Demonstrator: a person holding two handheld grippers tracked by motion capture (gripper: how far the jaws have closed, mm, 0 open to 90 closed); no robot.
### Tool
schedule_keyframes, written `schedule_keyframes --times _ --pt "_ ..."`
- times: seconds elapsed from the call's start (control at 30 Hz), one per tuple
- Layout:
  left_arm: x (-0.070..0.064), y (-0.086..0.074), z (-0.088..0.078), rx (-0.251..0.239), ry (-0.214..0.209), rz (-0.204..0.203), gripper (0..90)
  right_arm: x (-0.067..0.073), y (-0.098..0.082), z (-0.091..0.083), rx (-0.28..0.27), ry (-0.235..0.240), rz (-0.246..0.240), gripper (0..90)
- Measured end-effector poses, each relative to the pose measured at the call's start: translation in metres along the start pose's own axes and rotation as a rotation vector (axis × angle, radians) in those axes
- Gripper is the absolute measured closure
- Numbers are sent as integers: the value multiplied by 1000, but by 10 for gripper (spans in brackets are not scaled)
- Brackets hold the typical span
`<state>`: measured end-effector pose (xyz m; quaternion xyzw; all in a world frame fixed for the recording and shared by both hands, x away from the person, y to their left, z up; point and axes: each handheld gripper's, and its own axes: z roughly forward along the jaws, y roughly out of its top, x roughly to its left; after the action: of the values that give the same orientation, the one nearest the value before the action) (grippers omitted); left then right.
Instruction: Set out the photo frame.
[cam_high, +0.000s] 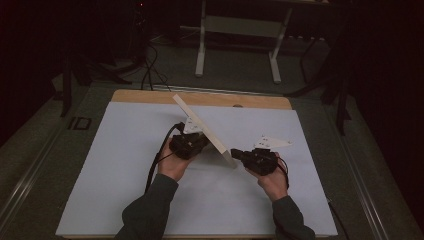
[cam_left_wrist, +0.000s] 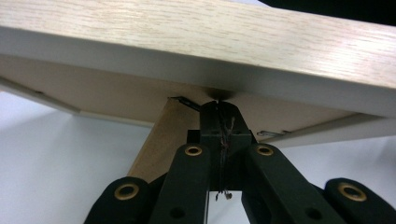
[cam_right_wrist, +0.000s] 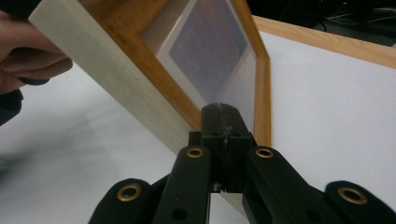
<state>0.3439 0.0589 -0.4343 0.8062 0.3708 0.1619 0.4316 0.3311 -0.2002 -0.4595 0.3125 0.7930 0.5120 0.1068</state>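
- Light wooden picture frame (cam_high: 205, 131) with a pale mat and glazed front stands tilted on the white tabletop sheet (cam_high: 125, 165), between the two grippers; the dim high view hides its front face.
- Its back, in the left gripper view, is brown board (cam_left_wrist: 116, 100) with a fold-out stand (cam_left_wrist: 159, 140) and small metal clips; its ends are cut off.
- Left gripper (cam_high: 192, 143), black, has its jaws closed, tips touching the frame's back beneath the edge.
- Right gripper (cam_high: 240, 155), black, has its jaws closed too, tips against the frame's lower corner (cam_right_wrist: 196, 122); whether anything is pinched is hard to make out.
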Motion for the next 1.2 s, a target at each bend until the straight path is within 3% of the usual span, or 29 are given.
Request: schedule_keyframes --times 0.2,0.67,1.2 --pt "1 0 0 6 1 14 900 3 0 1 8 10 -14 900" --pt "4 -2 1 7 -3 3 900 12 2 6 35 39 -62 900" --pt "6 -8 -2 -27 -70 2 900 21 1 12 55 69 -92 899"
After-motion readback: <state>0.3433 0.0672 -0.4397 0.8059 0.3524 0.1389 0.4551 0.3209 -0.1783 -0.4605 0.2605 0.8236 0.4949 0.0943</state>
